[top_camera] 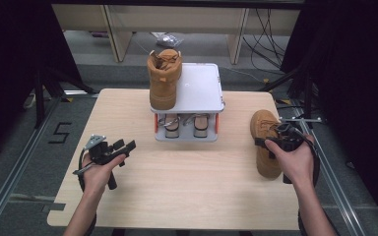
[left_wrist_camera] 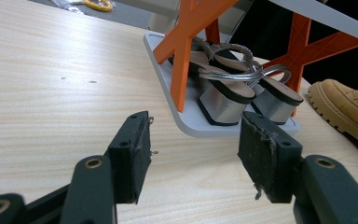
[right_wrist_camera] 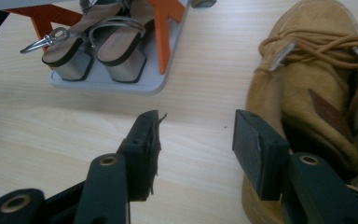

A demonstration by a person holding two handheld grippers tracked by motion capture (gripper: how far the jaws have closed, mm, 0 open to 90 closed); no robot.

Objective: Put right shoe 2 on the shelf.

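A tan lace-up boot [top_camera: 165, 78] stands on the top shelf of a grey shoe rack [top_camera: 202, 86] with orange struts. Its mate [top_camera: 265, 140] lies on the table at the right, also seen close up as the boot [right_wrist_camera: 307, 93]. A pair of silver block-heel sandals [top_camera: 186, 126] sits on the rack's bottom tray. My right gripper [top_camera: 278, 133] hovers over the table boot; in its own view the gripper [right_wrist_camera: 196, 149] is open, its right jaw beside the boot's side, nothing between the jaws. My left gripper [top_camera: 127, 146] is held at the front left, and that gripper [left_wrist_camera: 193, 154] is open and empty.
The wooden table [top_camera: 187, 187] has bare room in front of the rack and between my hands. The rack's tray edge [left_wrist_camera: 191, 123] and sandals [left_wrist_camera: 228, 93] lie just ahead of the left jaws. Desk legs and cables stand on the floor beyond the table.
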